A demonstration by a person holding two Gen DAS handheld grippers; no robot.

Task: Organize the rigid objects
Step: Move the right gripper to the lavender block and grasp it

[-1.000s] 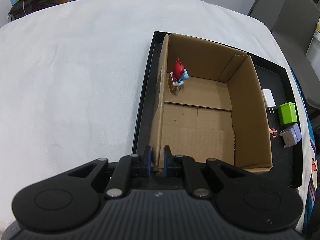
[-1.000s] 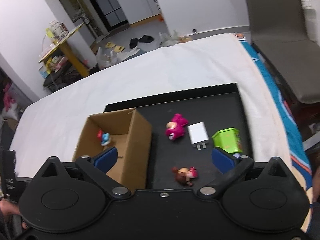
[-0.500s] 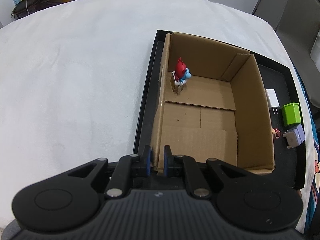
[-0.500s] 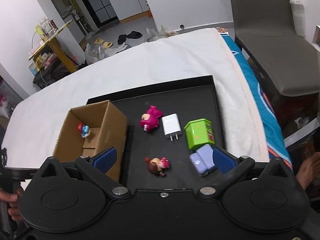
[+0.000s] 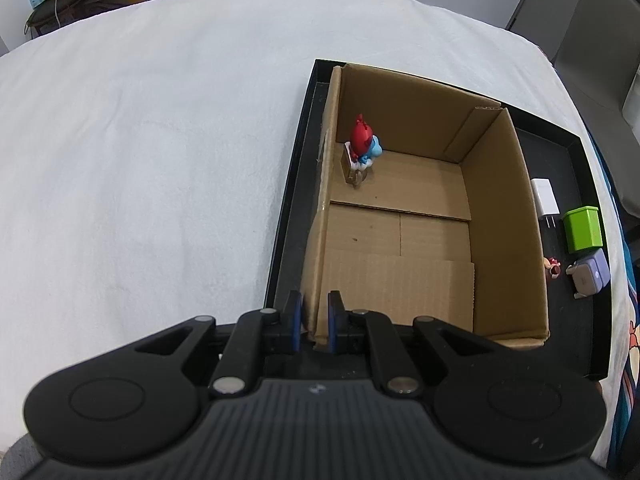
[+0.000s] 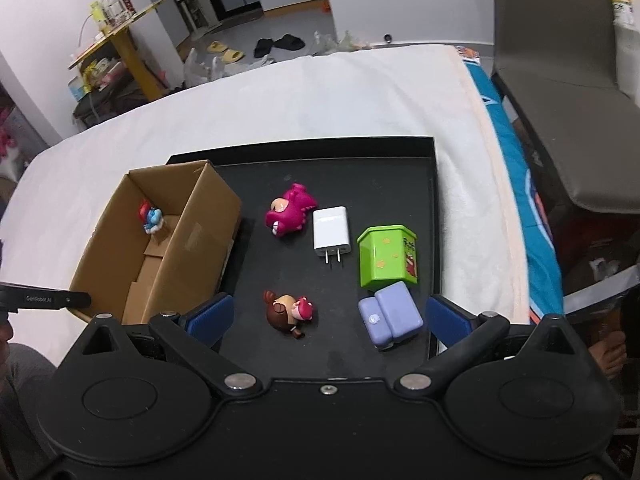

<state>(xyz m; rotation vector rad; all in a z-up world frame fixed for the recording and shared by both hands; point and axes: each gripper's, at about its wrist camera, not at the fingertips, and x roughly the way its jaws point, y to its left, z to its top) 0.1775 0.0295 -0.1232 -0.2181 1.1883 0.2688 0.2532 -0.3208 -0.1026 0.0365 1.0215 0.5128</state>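
Note:
A cardboard box (image 5: 500, 216) (image 6: 200, 224) stands at the left end of a black tray (image 6: 400, 156). My left gripper (image 5: 314, 320) is shut on the near left corner of the box wall. Inside the box stands a blue and red figurine (image 5: 364, 146) (image 6: 151, 218). On the tray lie a pink dinosaur toy (image 6: 290, 216), a white charger (image 6: 330, 230), a green box (image 6: 388, 258), a lavender toy (image 6: 390, 314) and a small brown-haired doll (image 6: 290, 312). My right gripper (image 6: 326, 316) hovers open above the doll and the lavender toy.
The tray (image 5: 288, 208) rests on a white cloth-covered table (image 5: 140, 140). A grey chair (image 6: 560, 80) stands to the right beyond the table edge. A yellow shelf (image 6: 120, 48) and slippers (image 6: 276, 44) are on the floor far behind.
The right gripper has moved rightward and lower over the tray, bringing the lavender toy and doll between its open fingers in view. The left gripper keeps its hold on the box.

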